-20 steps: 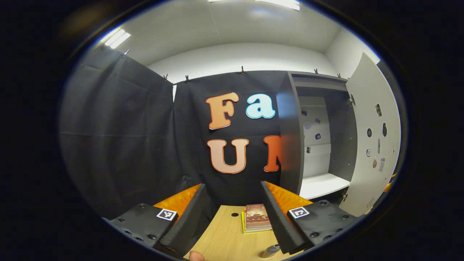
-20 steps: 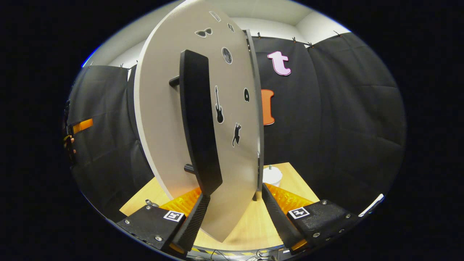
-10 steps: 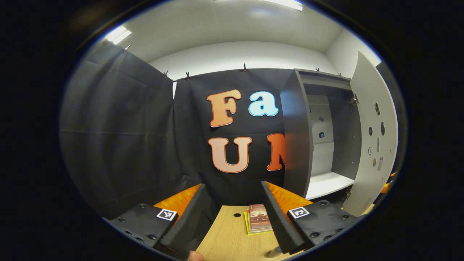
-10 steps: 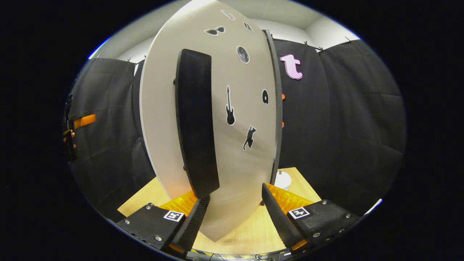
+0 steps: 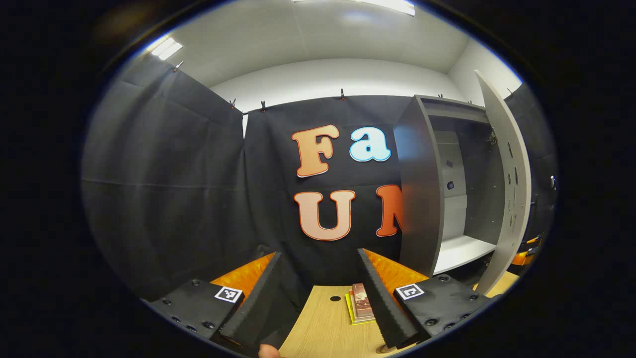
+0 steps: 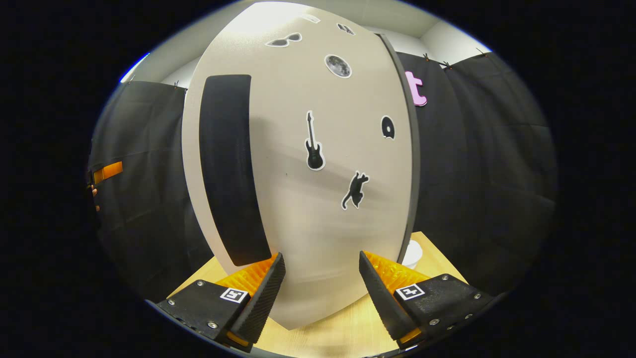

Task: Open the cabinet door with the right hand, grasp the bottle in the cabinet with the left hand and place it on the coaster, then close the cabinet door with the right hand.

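The dark grey cabinet (image 5: 420, 199) stands at the right of the left gripper view. Its pale door (image 5: 507, 199) is partly open and seen nearly edge-on, and the white shelf (image 5: 464, 248) inside is bare. My left gripper (image 5: 319, 254) is open over the wooden table (image 5: 323, 328) with nothing between its fingers. In the right gripper view the door's outer face (image 6: 308, 199) with stickers and a black handle (image 6: 228, 169) looms close. My right gripper (image 6: 321, 256) is open just in front of the door's lower part. A small round thing (image 5: 382, 349) peeks out by the left gripper's finger, too hidden to identify.
A small stack of books (image 5: 361, 303) lies on the table ahead of the left gripper, by a cable hole (image 5: 335, 299). A white lidded cup (image 6: 412, 253) stands on the table behind the door's hinge edge. Black cloth walls surround the table.
The door has swung toward the cabinet, turning edge-on in the left gripper view and squarer in the right gripper view. The cup is now mostly hidden behind it.
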`<state>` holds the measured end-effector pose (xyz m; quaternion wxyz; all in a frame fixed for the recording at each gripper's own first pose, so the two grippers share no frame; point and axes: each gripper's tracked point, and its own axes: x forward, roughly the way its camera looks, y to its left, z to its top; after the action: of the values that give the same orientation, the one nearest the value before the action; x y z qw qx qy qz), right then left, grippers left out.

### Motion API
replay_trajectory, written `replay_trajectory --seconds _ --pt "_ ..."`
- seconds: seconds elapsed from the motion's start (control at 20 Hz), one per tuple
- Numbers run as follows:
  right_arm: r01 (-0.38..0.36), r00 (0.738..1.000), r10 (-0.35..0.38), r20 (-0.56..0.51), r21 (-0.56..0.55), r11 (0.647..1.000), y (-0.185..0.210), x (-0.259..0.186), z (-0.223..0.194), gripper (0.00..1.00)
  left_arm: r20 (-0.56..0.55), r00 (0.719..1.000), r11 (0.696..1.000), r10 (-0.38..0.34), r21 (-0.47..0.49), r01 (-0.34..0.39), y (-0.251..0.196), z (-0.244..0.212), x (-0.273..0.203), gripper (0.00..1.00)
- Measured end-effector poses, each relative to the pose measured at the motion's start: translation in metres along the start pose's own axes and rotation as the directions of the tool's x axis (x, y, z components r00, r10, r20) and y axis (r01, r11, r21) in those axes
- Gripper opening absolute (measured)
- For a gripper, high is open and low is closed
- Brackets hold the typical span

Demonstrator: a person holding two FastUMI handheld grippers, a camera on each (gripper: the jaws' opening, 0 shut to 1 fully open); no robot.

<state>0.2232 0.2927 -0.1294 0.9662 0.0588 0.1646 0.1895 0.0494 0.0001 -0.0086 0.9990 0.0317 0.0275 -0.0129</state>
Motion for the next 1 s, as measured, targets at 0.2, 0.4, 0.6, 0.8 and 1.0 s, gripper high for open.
replay_trajectory --seconds 0.2,0.4,0.6,0.8,1.0 --pt "-0.008 1.000 0.008 -0.001 -0.024 1.000 0.006 0.002 0.000 0.93 0.001 1.000 1.000 0.013 0.003 -0.013 0.017 -0.006 -0.003 0.96" --pt "0.001 1.000 -0.001 0.006 -0.042 0.999 0.012 0.013 0.005 0.93 -0.009 0.999 1.000 0.031 0.003 -0.031 0.034 -0.015 -0.004 0.96" --pt "0.025 1.000 -0.024 0.014 -0.039 0.999 0.011 0.021 0.008 0.93 -0.020 0.999 0.999 0.049 0.012 -0.048 0.051 -0.023 -0.006 0.95" --pt "0.035 0.999 -0.035 0.014 -0.033 0.999 0.010 0.028 0.007 0.93 -0.021 0.998 0.998 0.063 0.020 -0.062 0.063 -0.027 -0.005 0.95" --pt "0.056 0.998 -0.055 0.029 -0.065 0.996 0.012 0.036 0.008 0.93 -0.025 0.996 0.996 0.086 0.020 -0.086 0.080 -0.031 -0.001 0.95"
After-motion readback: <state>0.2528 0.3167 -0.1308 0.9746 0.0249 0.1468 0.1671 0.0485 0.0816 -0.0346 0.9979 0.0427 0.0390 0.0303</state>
